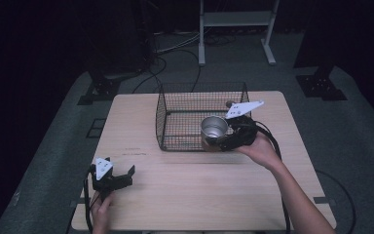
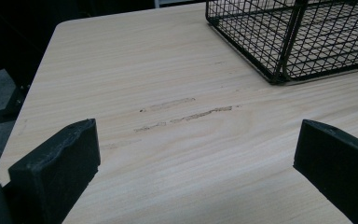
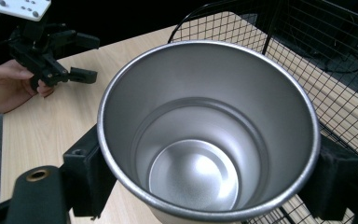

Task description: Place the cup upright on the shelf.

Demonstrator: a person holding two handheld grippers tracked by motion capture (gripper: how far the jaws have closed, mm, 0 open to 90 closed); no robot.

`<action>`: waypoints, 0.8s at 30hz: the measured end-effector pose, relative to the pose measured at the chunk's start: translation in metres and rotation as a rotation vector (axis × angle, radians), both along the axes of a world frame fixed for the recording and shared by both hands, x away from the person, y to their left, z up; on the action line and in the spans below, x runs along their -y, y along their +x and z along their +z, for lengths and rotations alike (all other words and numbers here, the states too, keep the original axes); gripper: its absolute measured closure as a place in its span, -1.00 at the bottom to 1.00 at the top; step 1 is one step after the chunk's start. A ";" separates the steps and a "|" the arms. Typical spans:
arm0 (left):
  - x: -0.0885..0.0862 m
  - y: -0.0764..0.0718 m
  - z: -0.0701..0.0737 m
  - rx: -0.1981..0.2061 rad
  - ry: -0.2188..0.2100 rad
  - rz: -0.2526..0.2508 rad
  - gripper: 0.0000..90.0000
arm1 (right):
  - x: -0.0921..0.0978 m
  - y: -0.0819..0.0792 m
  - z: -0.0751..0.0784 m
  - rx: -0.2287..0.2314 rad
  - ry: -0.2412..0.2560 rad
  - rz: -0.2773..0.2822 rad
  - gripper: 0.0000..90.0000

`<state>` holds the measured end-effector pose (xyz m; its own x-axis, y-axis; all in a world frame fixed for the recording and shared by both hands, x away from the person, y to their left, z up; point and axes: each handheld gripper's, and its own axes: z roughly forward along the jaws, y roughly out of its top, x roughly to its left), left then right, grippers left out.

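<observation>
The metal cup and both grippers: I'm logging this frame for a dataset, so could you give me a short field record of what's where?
cup: metal cup, upright, open end up, nothing inside
cup position: at the front right corner of the wire basket
right gripper: jaws closed on the cup's sides
left gripper: jaws apart, holding nothing, low over the table's near left part
basket: black wire, on the wooden table, nothing visible inside
table marks: faint scuffs ahead of the left gripper

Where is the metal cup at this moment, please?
In the high view, the metal cup sits right of centre, upright in the right claw, at the wire basket's near right corner.
</observation>
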<state>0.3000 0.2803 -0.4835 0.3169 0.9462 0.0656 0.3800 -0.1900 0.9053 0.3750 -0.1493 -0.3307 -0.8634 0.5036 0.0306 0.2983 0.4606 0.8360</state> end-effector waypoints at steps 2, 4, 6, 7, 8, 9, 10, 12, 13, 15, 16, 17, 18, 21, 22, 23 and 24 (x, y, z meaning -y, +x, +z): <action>0.000 0.000 0.000 0.003 -0.003 0.001 -1.00 | -0.001 0.004 0.002 -0.003 -0.003 0.000 -0.60; 0.000 0.000 0.000 0.003 -0.003 0.001 -1.00 | -0.003 0.007 0.003 -0.005 -0.005 -0.002 -0.60; 0.000 0.000 0.000 0.003 -0.004 0.001 -1.00 | -0.003 0.010 0.005 -0.007 -0.004 -0.005 -0.60; 0.000 0.000 0.000 0.003 -0.004 0.002 -1.00 | -0.004 0.012 0.006 -0.011 -0.001 -0.005 -0.60; 0.000 0.000 0.000 0.003 -0.004 0.002 -1.00 | -0.005 0.014 0.007 -0.011 0.000 -0.004 -0.60; 0.000 0.000 0.000 0.005 -0.005 0.001 -1.00 | -0.005 0.015 0.008 -0.015 -0.002 -0.007 -0.60; 0.000 0.000 0.000 0.005 -0.007 0.002 -1.00 | -0.006 0.017 0.009 -0.010 -0.005 -0.005 -0.60; 0.000 0.000 0.000 0.005 -0.006 0.002 -1.00 | -0.007 0.021 0.010 -0.015 -0.005 -0.006 -0.60; 0.000 0.000 0.000 0.005 -0.007 0.002 -1.00 | -0.008 0.022 0.011 -0.012 -0.004 -0.007 -0.60; 0.000 0.000 0.000 0.005 -0.007 0.003 -1.00 | -0.009 0.025 0.013 -0.014 -0.004 -0.008 -0.60; -0.001 0.000 0.000 0.006 -0.008 0.003 -1.00 | -0.010 0.027 0.013 -0.013 -0.005 -0.006 -0.60; -0.001 0.000 0.000 0.007 -0.008 0.003 -1.00 | -0.011 0.028 0.014 -0.013 -0.007 -0.007 -0.60; -0.001 0.000 0.000 0.006 -0.007 0.002 -1.00 | -0.011 0.030 0.014 -0.014 -0.007 -0.007 -0.60; -0.001 0.000 0.000 0.007 -0.008 0.001 -1.00 | -0.013 0.035 0.015 -0.019 -0.015 -0.010 -0.60; -0.001 0.000 0.000 0.008 -0.009 0.002 -1.00 | -0.014 0.037 0.015 -0.019 -0.021 -0.010 -0.60; -0.001 0.000 0.000 0.009 -0.010 0.002 -1.00 | -0.015 0.039 0.016 -0.020 -0.024 -0.013 -0.60; -0.001 0.000 0.000 0.008 -0.011 0.002 -1.00 | -0.015 0.040 0.016 -0.020 -0.025 -0.012 -0.60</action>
